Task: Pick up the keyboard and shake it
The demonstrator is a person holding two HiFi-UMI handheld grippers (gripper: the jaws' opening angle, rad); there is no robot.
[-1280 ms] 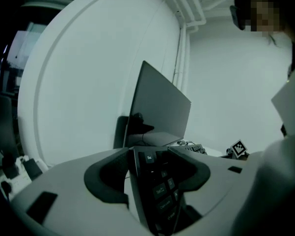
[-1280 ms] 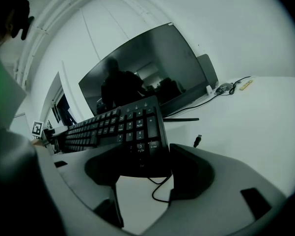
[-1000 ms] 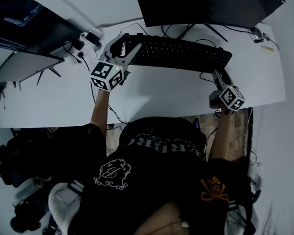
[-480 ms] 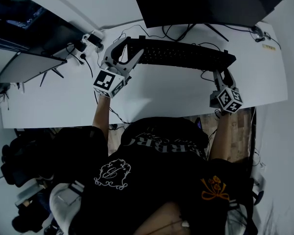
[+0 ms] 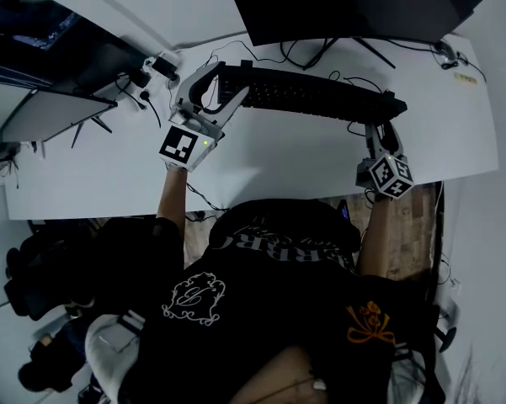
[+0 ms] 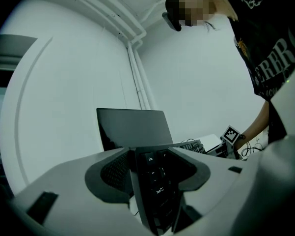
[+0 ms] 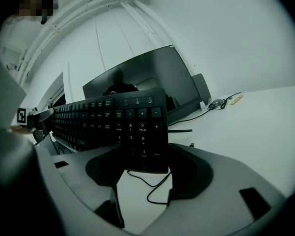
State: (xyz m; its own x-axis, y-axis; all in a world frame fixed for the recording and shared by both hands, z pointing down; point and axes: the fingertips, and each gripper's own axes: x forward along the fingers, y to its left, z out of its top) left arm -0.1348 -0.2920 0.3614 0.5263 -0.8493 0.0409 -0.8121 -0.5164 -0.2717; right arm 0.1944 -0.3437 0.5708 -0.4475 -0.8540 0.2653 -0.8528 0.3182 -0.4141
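A long black keyboard (image 5: 311, 93) hangs above the white desk (image 5: 303, 162), held at both ends. My left gripper (image 5: 221, 81) is shut on its left end; in the left gripper view the Esc and Tab keys of the keyboard (image 6: 156, 183) sit between the jaws of the left gripper (image 6: 154, 178). My right gripper (image 5: 384, 123) is shut on the number-pad end, where the keyboard (image 7: 113, 122) shows its keys and its cable dangles below. The right gripper (image 7: 142, 167) has its pads on the pad's near edge.
A large dark monitor (image 5: 354, 2) stands just behind the keyboard. A second screen (image 5: 59, 49) lies at the far left, with plugs and cables (image 5: 147, 72) beside it. A small dark device (image 5: 442, 57) sits at the desk's back right. My own torso fills the foreground.
The keyboard has moved up and away from me with both grippers and tipped, so its key face looks narrower. The right gripper has shifted slightly left.
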